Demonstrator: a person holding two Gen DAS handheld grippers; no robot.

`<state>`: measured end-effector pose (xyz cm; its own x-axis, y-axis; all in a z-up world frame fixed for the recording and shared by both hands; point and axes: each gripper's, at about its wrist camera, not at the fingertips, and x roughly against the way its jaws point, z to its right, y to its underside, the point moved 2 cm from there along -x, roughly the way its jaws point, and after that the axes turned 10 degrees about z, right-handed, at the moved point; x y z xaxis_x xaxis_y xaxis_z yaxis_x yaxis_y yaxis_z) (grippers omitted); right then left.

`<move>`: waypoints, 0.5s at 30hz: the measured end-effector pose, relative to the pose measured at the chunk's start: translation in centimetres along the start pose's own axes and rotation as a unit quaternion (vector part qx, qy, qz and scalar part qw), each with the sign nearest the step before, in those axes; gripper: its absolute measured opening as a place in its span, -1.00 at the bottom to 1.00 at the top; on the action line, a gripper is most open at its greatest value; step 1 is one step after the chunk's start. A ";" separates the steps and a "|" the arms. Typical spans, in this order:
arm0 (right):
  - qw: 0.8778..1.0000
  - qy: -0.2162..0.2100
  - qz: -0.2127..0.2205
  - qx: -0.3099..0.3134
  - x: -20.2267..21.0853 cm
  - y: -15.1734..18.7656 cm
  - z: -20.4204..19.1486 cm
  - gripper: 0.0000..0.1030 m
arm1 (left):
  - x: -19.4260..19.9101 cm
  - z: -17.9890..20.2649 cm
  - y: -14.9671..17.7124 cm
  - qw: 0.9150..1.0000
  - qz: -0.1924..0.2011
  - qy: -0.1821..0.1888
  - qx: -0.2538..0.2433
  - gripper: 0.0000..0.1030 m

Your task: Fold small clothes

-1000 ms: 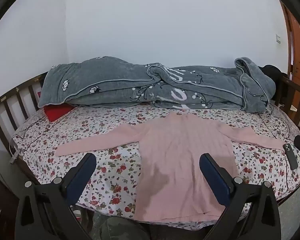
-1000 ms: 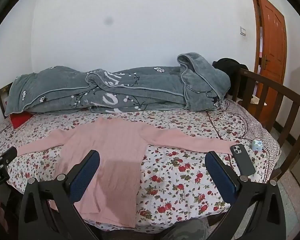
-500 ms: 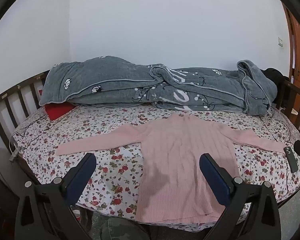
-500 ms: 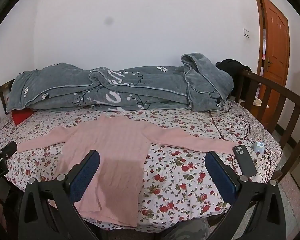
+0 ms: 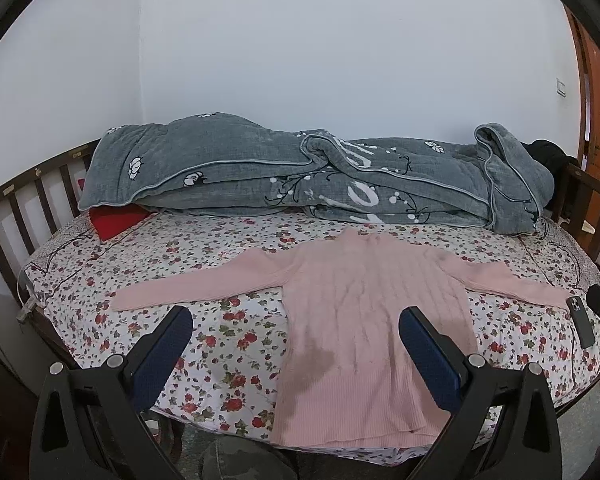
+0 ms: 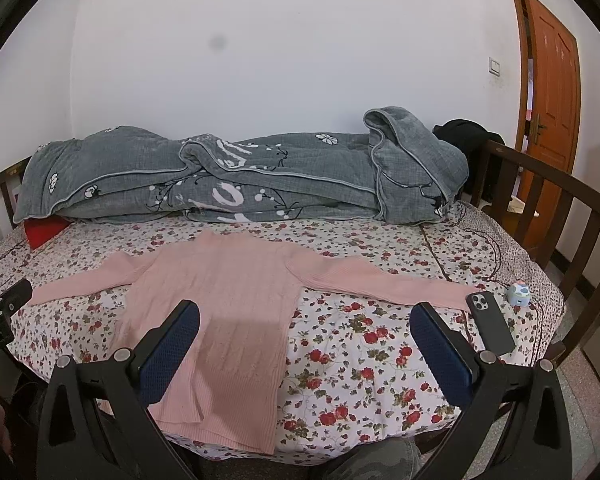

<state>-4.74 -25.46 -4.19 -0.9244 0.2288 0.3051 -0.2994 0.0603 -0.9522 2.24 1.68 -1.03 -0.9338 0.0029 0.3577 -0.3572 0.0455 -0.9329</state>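
White walls (image 6: pixel 280 60), orange door (image 6: pixel 552 92), dark wooden bed rails (image 6: pixel 560 216), floral sheet (image 6: pixel 360 340)

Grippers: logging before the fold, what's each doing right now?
Left gripper: open, holding nothing, above the sweater.
Right gripper: open, holding nothing.

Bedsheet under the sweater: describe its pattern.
White cotton bedsheet printed with red roses; clearest in right wrist view.
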 end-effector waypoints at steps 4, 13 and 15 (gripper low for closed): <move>1.000 -0.001 0.000 0.000 0.0 0.0 0.0 0.99 | 0.0 -0.1 0.0 1.000 0.002 -0.002 -0.001 1.00; 1.000 -0.002 -0.001 0.001 -0.2 0.0 0.0 0.99 | 0.1 0.0 0.2 1.000 0.001 -0.001 -0.001 1.00; 1.000 -0.002 -0.001 0.001 -0.2 0.0 0.0 0.99 | 0.1 0.0 0.2 1.000 0.002 -0.001 0.000 1.00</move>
<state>-4.55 -25.49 -4.26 -0.9248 0.2243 0.3073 -0.3017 0.0596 -0.9515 2.04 1.71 -1.18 -0.9350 0.0002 0.3547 -0.3543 0.0448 -0.9341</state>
